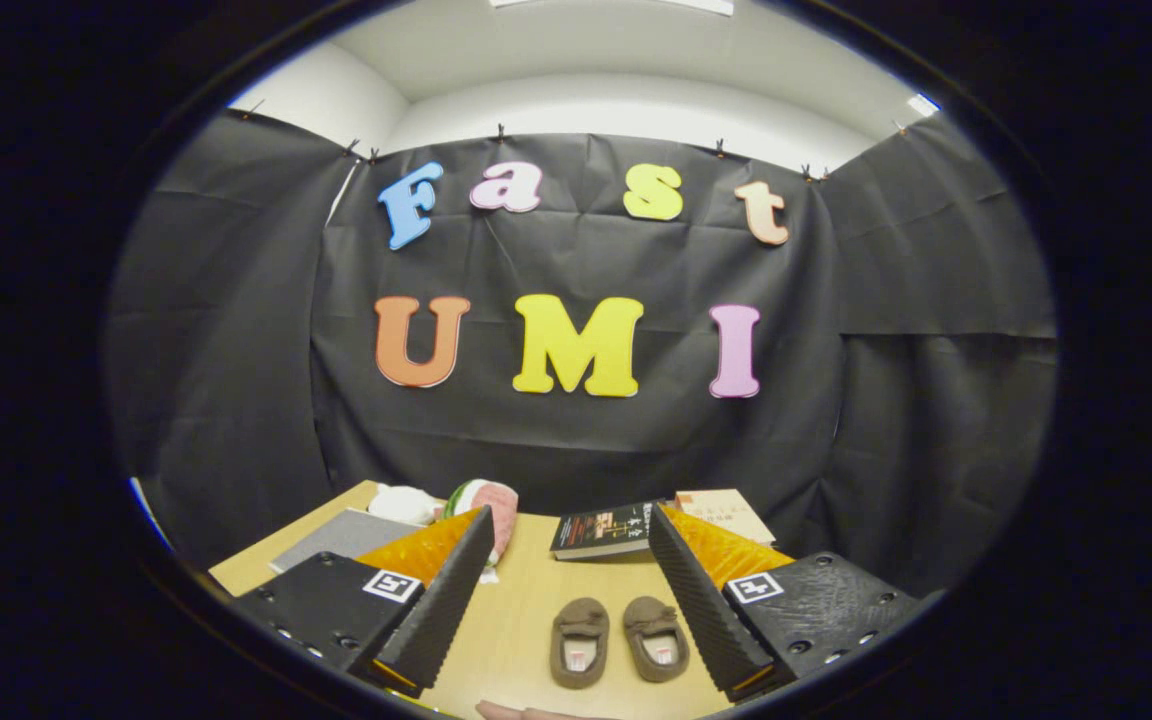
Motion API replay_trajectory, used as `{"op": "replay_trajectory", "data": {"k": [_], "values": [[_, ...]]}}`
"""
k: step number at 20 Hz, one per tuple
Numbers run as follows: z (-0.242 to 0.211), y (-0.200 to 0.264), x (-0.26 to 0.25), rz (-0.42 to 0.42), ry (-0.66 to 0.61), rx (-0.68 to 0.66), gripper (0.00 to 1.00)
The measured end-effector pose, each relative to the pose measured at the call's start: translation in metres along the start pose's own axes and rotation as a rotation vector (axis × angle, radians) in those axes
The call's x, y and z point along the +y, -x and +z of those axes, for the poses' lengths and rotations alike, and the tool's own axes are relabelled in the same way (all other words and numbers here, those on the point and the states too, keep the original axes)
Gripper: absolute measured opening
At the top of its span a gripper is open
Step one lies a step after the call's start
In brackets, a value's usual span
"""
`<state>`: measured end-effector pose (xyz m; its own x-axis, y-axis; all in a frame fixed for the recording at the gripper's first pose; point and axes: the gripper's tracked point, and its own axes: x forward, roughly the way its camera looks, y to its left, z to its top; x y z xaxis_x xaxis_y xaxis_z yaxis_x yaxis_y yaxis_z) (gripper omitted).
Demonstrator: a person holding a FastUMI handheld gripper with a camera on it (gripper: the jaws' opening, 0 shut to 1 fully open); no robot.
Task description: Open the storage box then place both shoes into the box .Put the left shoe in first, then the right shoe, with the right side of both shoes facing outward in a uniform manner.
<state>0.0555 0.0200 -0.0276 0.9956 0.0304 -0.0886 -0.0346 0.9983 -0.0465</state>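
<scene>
Wooden table [526, 610], open-fingered hand-held gripper [570, 575]

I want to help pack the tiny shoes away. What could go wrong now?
1. The two brown shoes sit side by side, almost touching, between the open fingers; gripping one could knock the other.
2. They look alike, so the right shoe might get taken first by mistake.
3. Books and soft toys lie just beyond the fingers; a wide swing could bump them.
</scene>
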Motion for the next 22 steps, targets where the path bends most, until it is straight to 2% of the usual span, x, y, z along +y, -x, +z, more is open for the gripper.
{"op": "replay_trajectory", "data": {"k": [7, 14, 18, 22], "values": [[-0.033, -0.038, -0.023, 0.038, -0.027, 0.095, 0.95], [-0.088, -0.087, -0.007, 0.132, -0.127, 0.259, 0.95], [-0.123, -0.116, 0.033, 0.239, -0.200, 0.375, 0.96], [-0.147, -0.134, 0.098, 0.423, -0.285, 0.495, 0.96]]}}
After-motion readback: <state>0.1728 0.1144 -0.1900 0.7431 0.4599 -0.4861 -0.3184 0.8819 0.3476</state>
